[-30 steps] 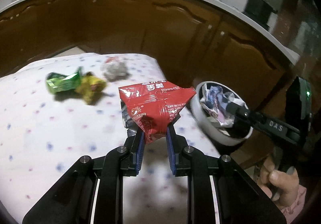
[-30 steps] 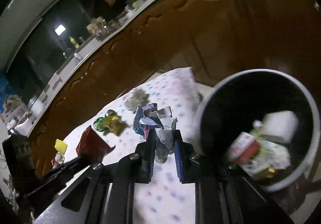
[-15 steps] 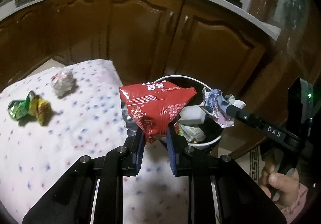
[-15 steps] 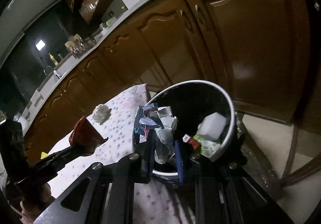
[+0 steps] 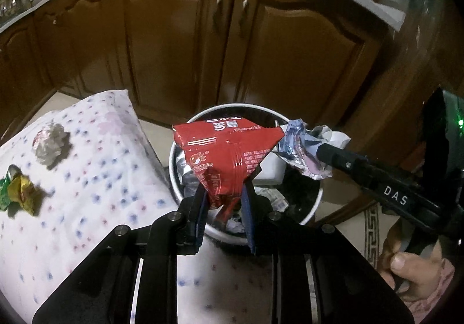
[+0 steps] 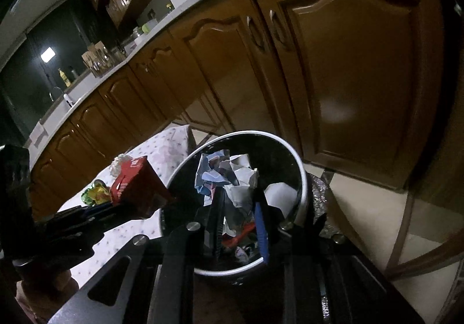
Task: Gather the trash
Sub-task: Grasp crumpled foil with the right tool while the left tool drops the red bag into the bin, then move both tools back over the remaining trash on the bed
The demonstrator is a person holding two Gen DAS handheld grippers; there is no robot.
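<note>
Both my grippers have swung from the spotted cloth (image 5: 87, 179) to above the bin (image 5: 314, 205). Left gripper (image 5: 224, 202) pinches the red wrapper (image 5: 226, 155); right gripper (image 6: 239, 208), jaws just easing apart, seemingly still grips the crumpled paper (image 6: 229, 176).

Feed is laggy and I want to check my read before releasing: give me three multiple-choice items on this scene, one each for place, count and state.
1. Where is the red wrapper?
A) on the floor
B) over the bin, in the left hand-held gripper
C) on the counter

2. How many pieces of trash lie on the spotted cloth?
A) none
B) two
C) five

3. The bin is:
A) empty
B) tipped over
C) upright, with trash inside

Answers:
1. B, the wrapper is pinched above the rim.
2. B, only a silver wad and a green-yellow wrapper lie there.
3. C, paper and packaging show inside it.
</note>
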